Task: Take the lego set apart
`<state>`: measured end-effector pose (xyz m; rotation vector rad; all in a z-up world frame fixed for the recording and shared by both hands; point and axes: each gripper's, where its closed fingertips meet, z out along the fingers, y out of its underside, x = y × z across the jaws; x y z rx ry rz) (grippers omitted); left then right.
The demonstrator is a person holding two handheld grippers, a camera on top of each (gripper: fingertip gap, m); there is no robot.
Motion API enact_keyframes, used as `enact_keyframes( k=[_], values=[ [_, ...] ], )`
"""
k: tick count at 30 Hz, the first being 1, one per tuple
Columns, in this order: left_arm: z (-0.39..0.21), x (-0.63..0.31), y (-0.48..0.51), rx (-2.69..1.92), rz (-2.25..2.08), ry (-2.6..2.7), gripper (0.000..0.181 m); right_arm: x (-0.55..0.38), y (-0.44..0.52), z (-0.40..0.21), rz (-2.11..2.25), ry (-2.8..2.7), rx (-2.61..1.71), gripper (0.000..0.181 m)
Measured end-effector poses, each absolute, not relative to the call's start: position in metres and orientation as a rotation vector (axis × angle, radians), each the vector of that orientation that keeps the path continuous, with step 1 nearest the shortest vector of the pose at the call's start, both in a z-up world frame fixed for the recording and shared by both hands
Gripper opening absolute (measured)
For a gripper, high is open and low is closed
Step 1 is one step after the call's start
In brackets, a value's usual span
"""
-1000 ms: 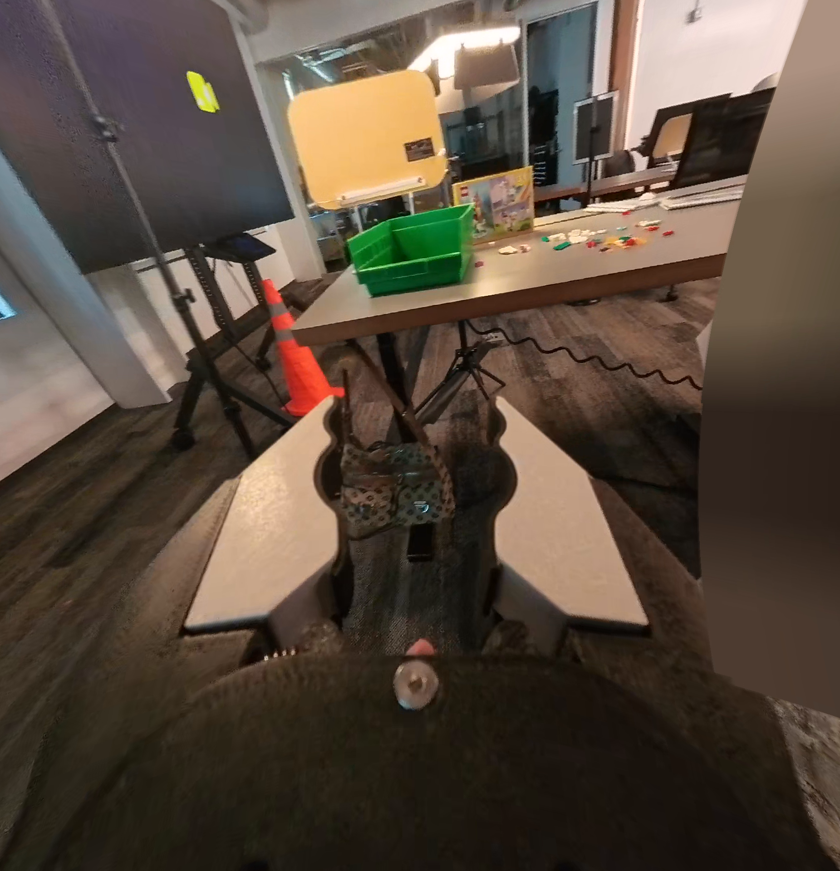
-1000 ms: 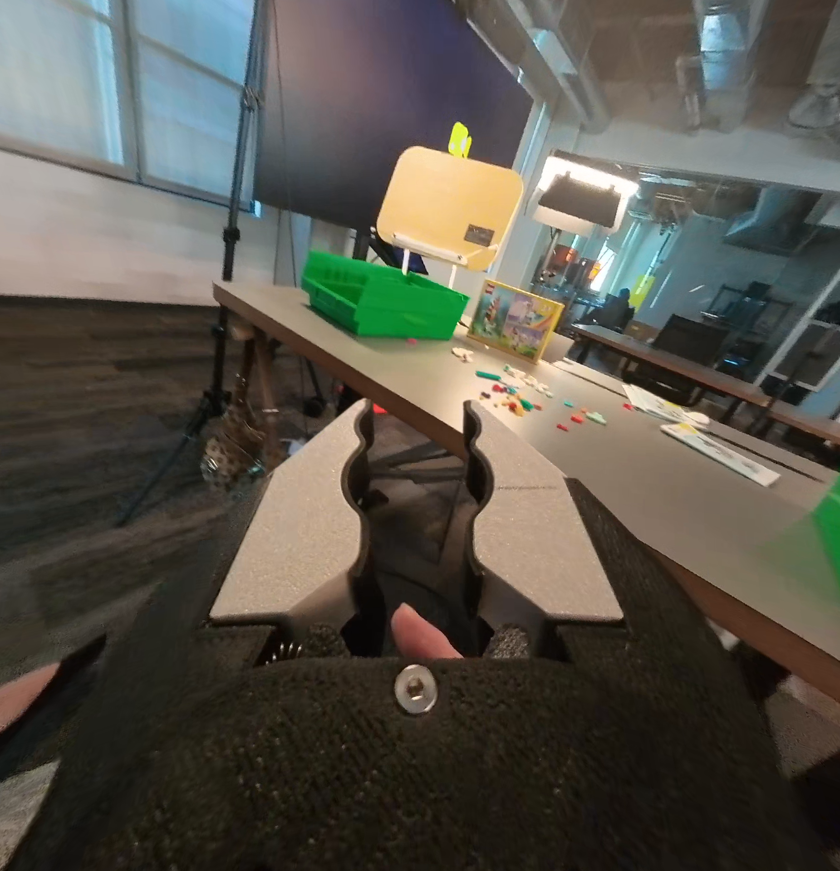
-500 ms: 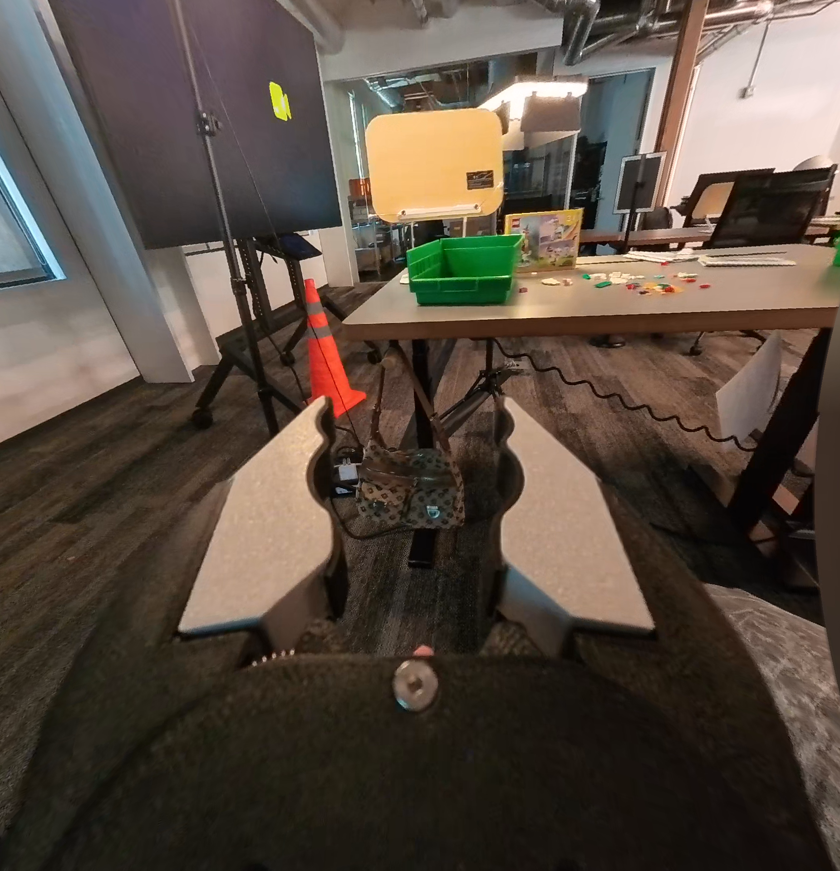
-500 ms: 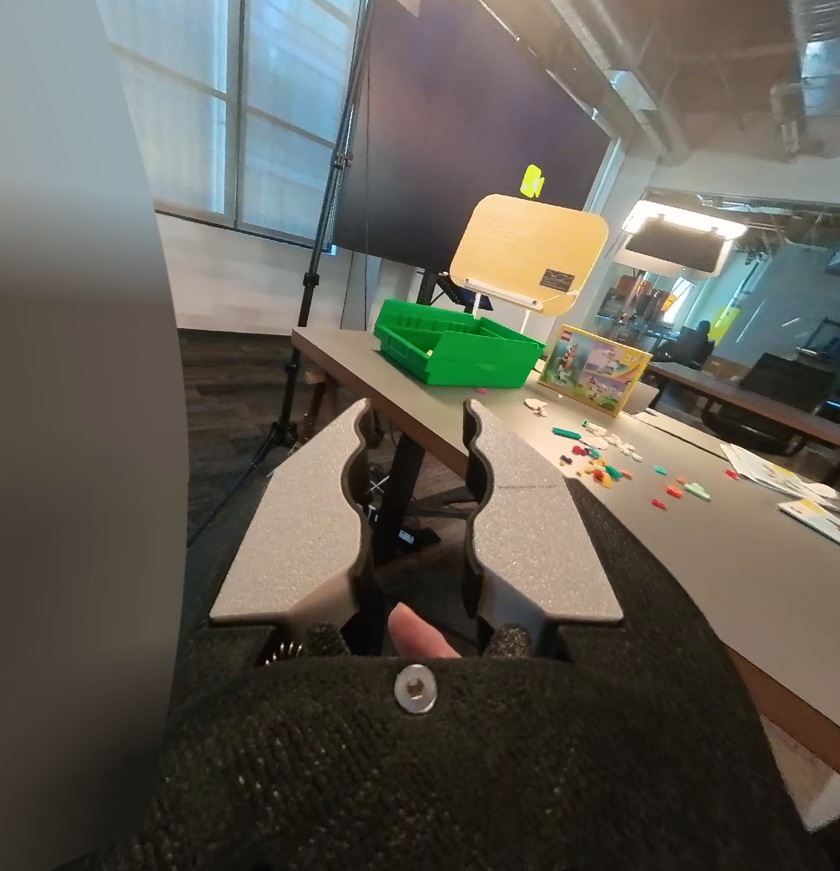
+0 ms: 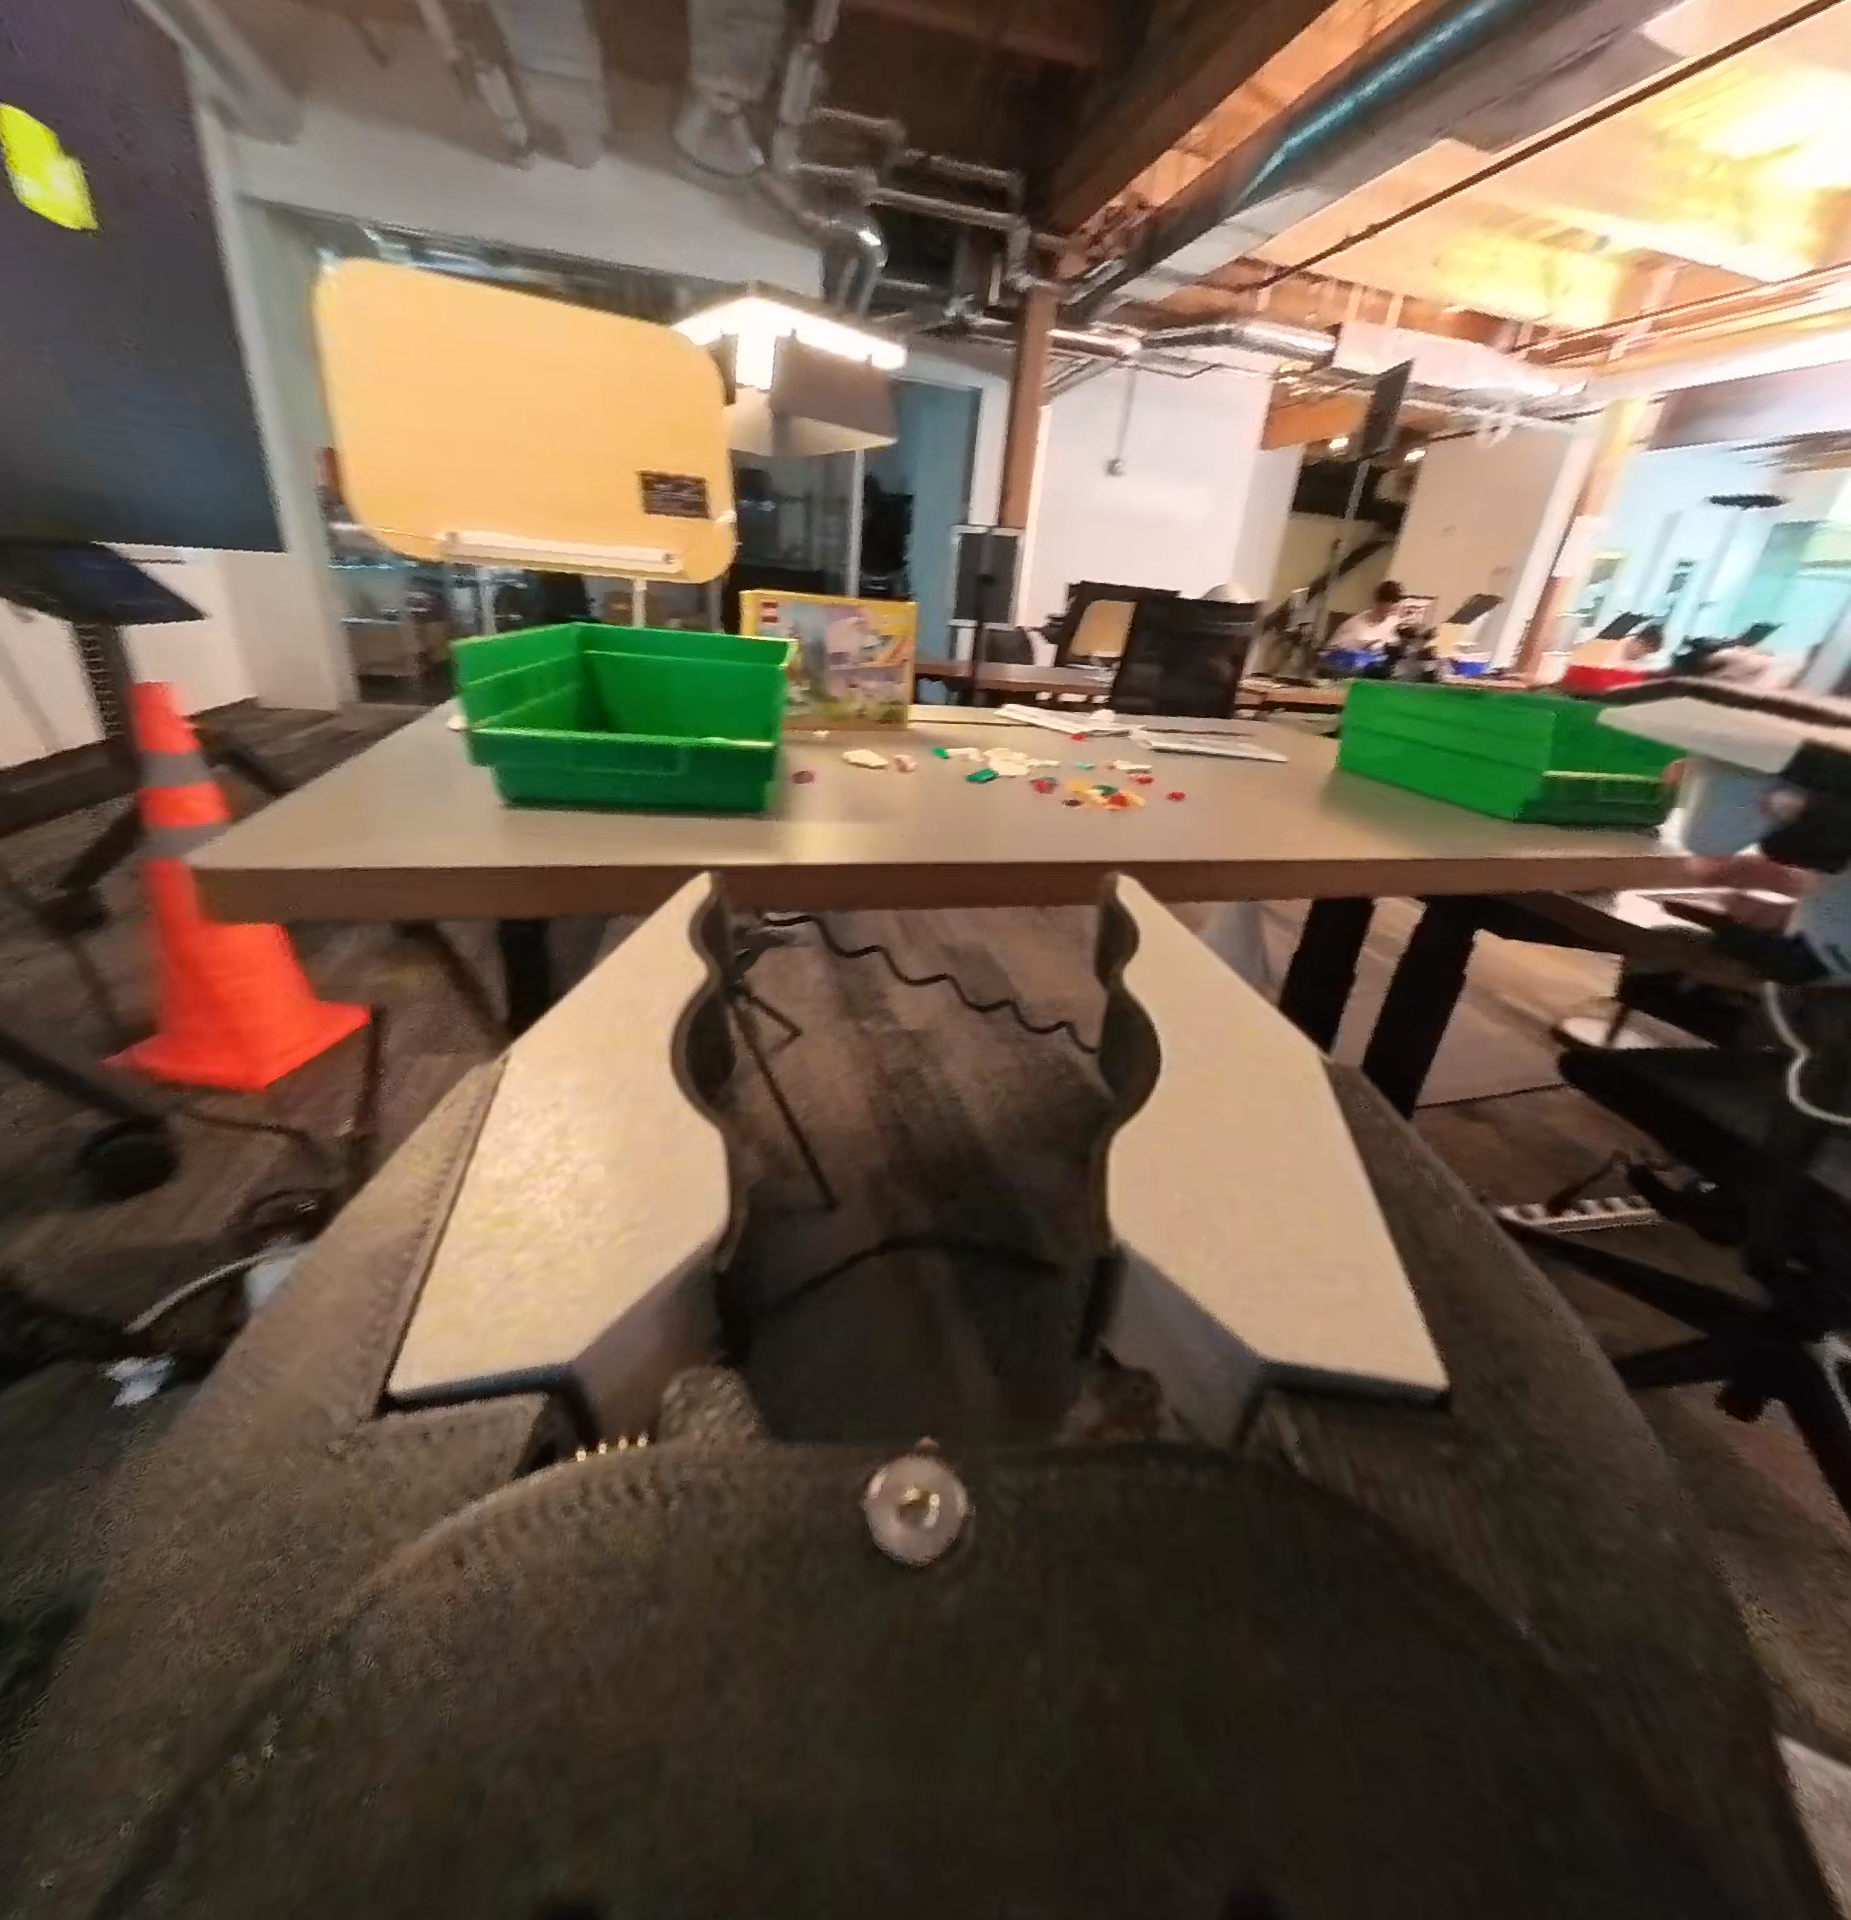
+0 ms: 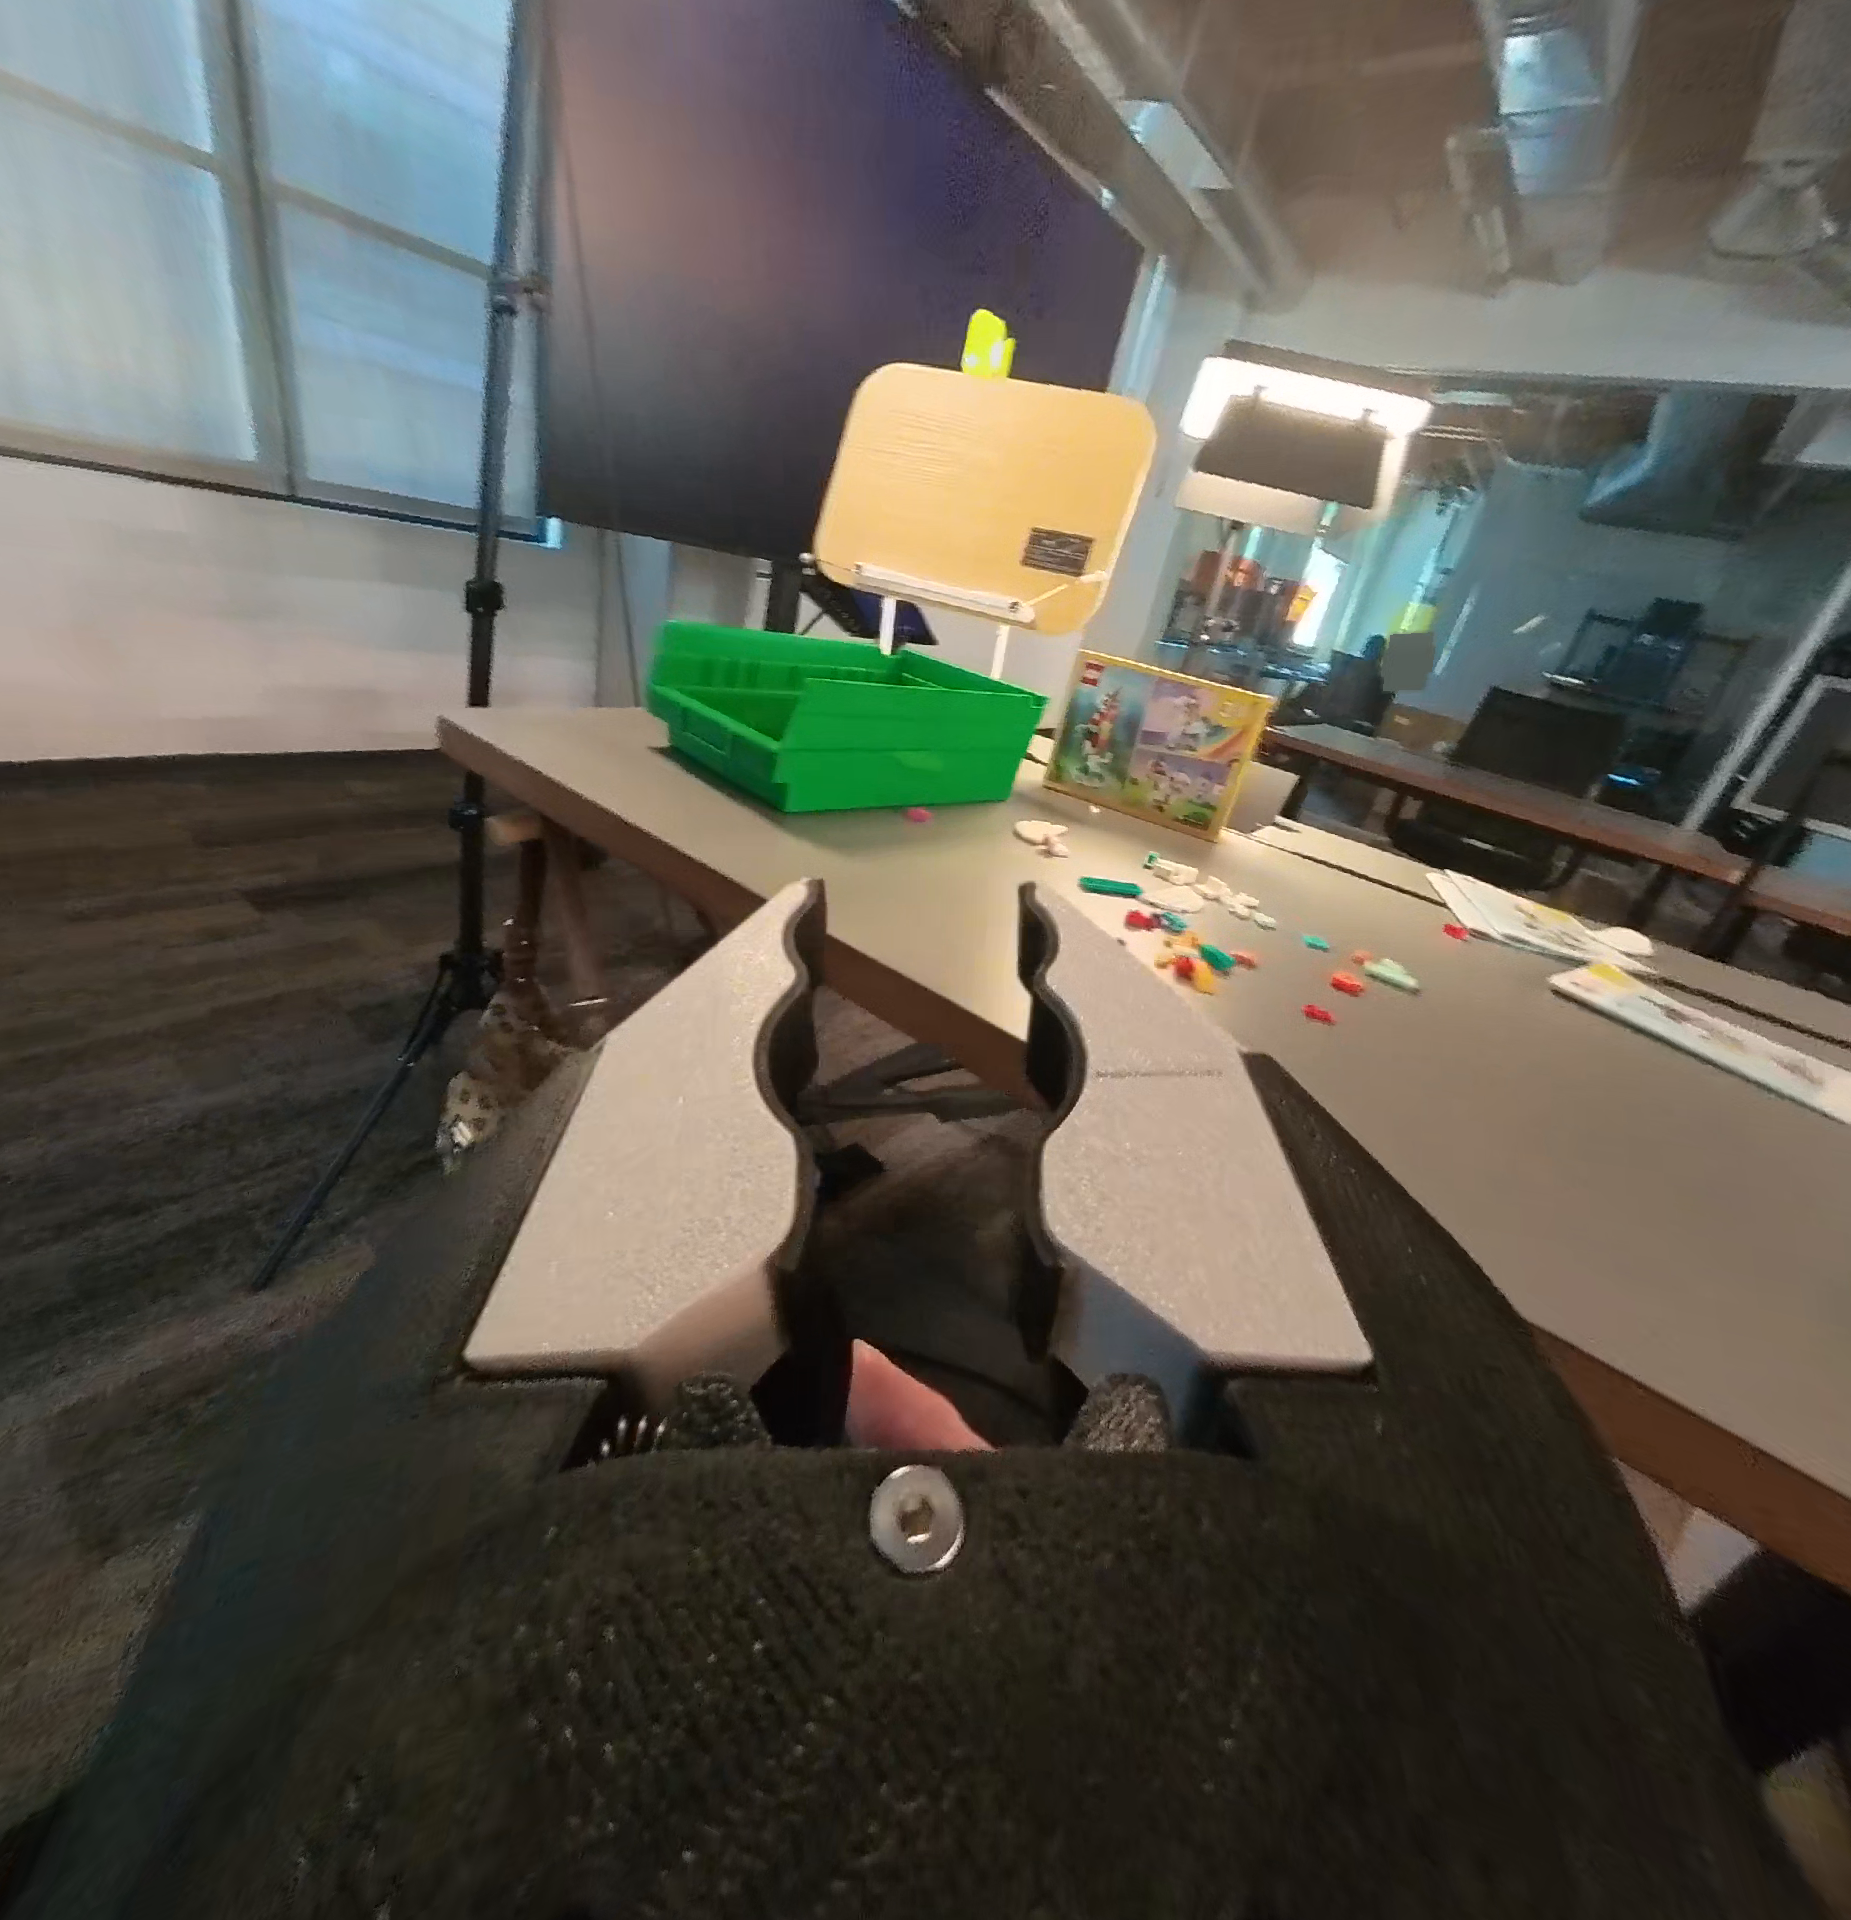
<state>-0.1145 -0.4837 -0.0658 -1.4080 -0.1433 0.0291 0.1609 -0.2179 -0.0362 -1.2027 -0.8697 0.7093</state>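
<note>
Both sets of jaws are spread apart with nothing in them: left gripper [image 5: 905,883] sits short of the counter [image 5: 588,842] edge, right gripper [image 6: 921,894] is right at its near edge. Past the jaws, the lego pieces [image 6: 1196,951] lie scattered loose, tiny red, green, white and yellow bits. Further back there's a green bin [image 6: 848,738], then a colourful printed lego box [image 6: 1160,743] standing upright, its writing too small to read.
</note>
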Motion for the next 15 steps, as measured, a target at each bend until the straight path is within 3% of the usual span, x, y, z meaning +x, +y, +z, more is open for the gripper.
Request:
enact_keyframes(
  k=[8,15],
  values=[
    [-0.059,-0.114,-0.356,-1.360,-0.393,-0.114,0.068,0.155,-0.165,-0.070,0.744,-0.588,-1.227,0.034],
    [-0.014,-0.106,-0.290,-1.371,-0.559,-0.001,0.047,0.114,-0.133,-0.125,0.733,-0.706,-1.356,0.030]
  ],
)
